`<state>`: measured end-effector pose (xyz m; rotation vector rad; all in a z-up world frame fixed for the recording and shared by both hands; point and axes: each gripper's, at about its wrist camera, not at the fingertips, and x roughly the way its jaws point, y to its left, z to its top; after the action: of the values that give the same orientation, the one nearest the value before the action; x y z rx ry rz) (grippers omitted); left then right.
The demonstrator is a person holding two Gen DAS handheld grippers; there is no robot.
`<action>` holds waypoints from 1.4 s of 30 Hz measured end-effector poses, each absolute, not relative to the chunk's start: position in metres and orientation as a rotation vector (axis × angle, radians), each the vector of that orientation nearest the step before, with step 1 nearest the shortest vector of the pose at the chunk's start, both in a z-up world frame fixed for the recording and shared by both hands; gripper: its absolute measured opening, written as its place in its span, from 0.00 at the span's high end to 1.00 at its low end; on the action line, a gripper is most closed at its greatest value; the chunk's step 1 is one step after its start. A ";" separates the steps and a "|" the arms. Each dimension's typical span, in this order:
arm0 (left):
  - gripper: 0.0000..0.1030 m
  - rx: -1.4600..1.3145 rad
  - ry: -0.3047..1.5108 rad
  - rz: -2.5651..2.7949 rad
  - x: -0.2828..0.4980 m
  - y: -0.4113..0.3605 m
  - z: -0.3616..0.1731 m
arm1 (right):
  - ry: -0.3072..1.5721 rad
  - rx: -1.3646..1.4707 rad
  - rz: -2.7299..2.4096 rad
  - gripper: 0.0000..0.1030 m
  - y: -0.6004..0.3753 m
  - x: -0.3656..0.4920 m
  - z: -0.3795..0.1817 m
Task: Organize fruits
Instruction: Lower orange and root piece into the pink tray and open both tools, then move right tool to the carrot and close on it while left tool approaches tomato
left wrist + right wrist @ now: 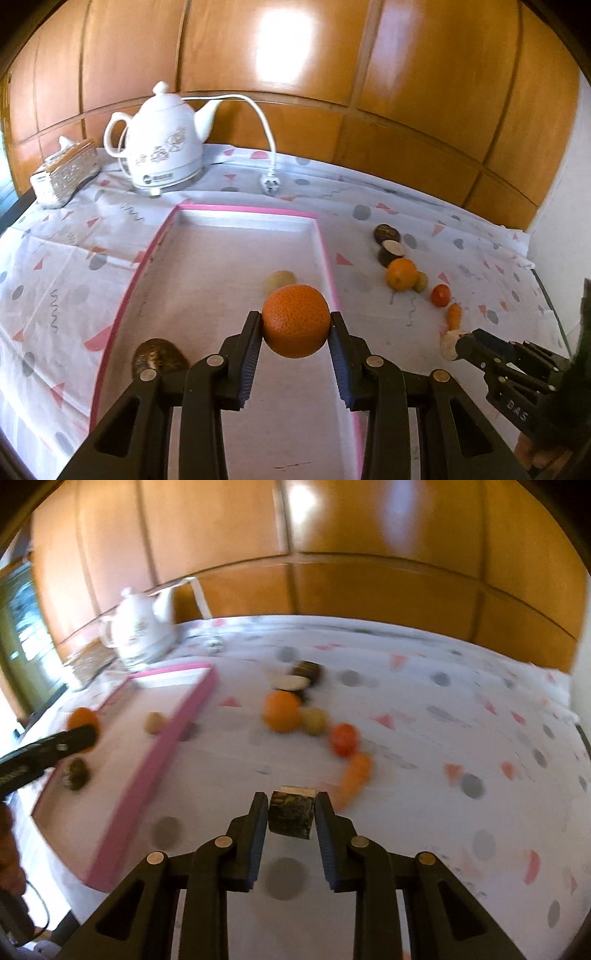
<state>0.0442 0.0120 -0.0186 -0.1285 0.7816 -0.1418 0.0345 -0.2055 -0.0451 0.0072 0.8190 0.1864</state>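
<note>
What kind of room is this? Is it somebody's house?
Probably a home, maybe a dining room or kitchen corner. A white electric kettle with its cord sits on a patterned tablecloth beside a tissue box, with wooden wall panels behind.

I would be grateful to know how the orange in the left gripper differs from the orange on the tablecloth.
The gripped orange is held above the pink-rimmed tray by the left gripper; the loose orange rests on the tablecloth outside it. The gripped orange is deeper orange, the loose orange yellower. Both are round and whole.
</note>
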 end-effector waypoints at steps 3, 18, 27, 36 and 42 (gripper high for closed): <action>0.65 -0.139 0.787 -0.120 0.044 0.020 -0.021 | 0.816 -0.005 0.251 0.75 -0.185 0.037 -0.039; 0.64 -0.193 0.765 0.001 0.063 0.075 -0.016 | 0.832 -0.068 0.485 0.75 -0.095 0.057 -0.028; 0.54 -0.207 0.746 0.065 0.052 0.087 -0.013 | 0.846 -0.075 0.519 0.66 -0.059 0.070 -0.034; 0.51 -0.210 0.752 0.030 0.039 0.077 -0.013 | 0.842 -0.036 0.441 0.66 -0.079 0.062 -0.034; 0.51 -0.188 0.760 0.003 0.032 0.063 -0.014 | 0.848 0.019 0.382 0.66 -0.102 0.058 -0.036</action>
<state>0.0320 0.0631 -0.0139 -0.1880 0.7603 0.0026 0.0578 -0.1018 -0.0362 0.0194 0.8483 0.3819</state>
